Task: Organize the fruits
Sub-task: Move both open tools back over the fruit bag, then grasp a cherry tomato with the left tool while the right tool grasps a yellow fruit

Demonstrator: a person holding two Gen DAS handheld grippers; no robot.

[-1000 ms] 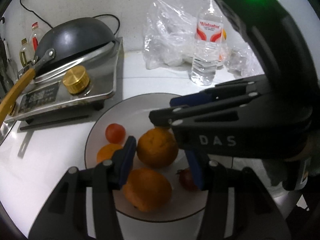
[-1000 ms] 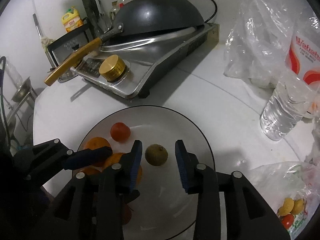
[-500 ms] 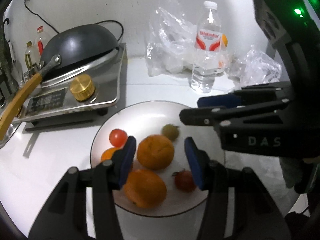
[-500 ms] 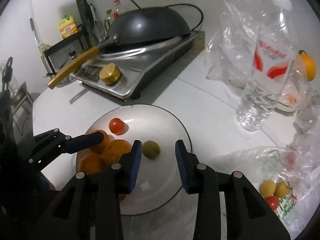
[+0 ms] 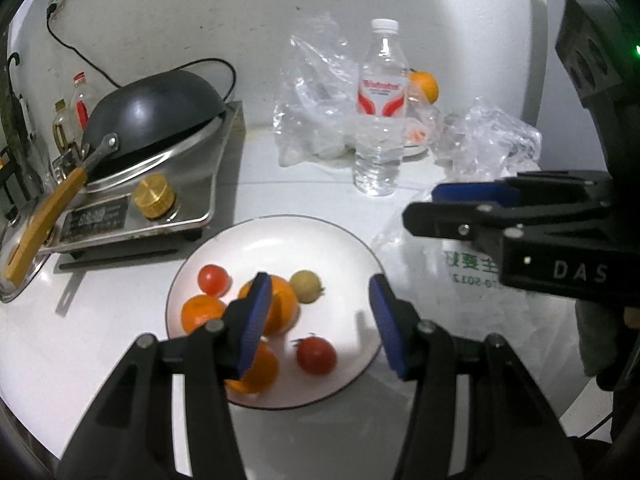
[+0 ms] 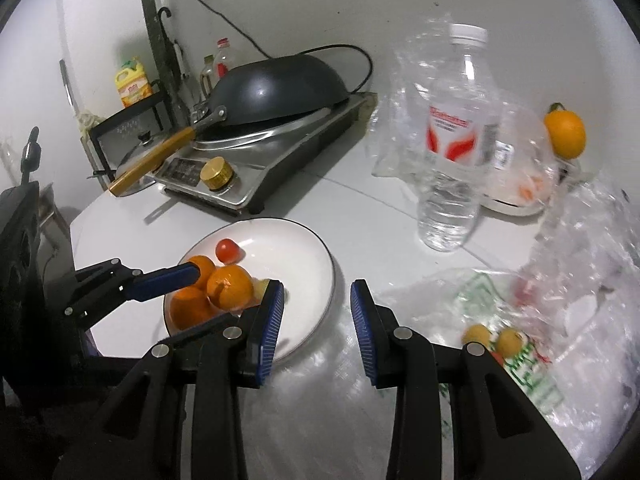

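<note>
Wok [image 5: 152, 108]: far left, upside down on the steel stove [image 5: 188, 184], wooden handle towards the left edge.
Bottles [image 5: 80, 100]: small, behind the wok by the wall.
Plate [image 5: 280, 236]: white, dark rim, on the white tabletop [image 5: 100, 340] just in front of the stove.
Fruits on plate: three oranges [image 5: 200, 312] grouped at the left half; one small red tomato [image 5: 214, 279] behind them; one yellow-green round fruit [image 5: 305, 286] touching the middle orange; a second tomato [image 5: 316, 355] near the front, apart from the rest.
Left tool [image 5: 316, 318]: above the plate's front, blue pads spread, nothing between them; left pad overlaps the oranges in view, contact not resolvable.
Water bottle [image 5: 382, 116]: upright, behind the plate, right of centre.
Clear bags [image 5: 316, 112]: crumpled around the bottle; one orange fruit [image 6: 565, 133] sits behind them.
Right tool [image 6: 317, 322]: over the plate's right rim and the printed bag [image 6: 532, 364]; pads apart, narrower gap, empty.
Printed bag contents: two yellow fruits [image 6: 494, 338], something red beside them, blurred.
</note>
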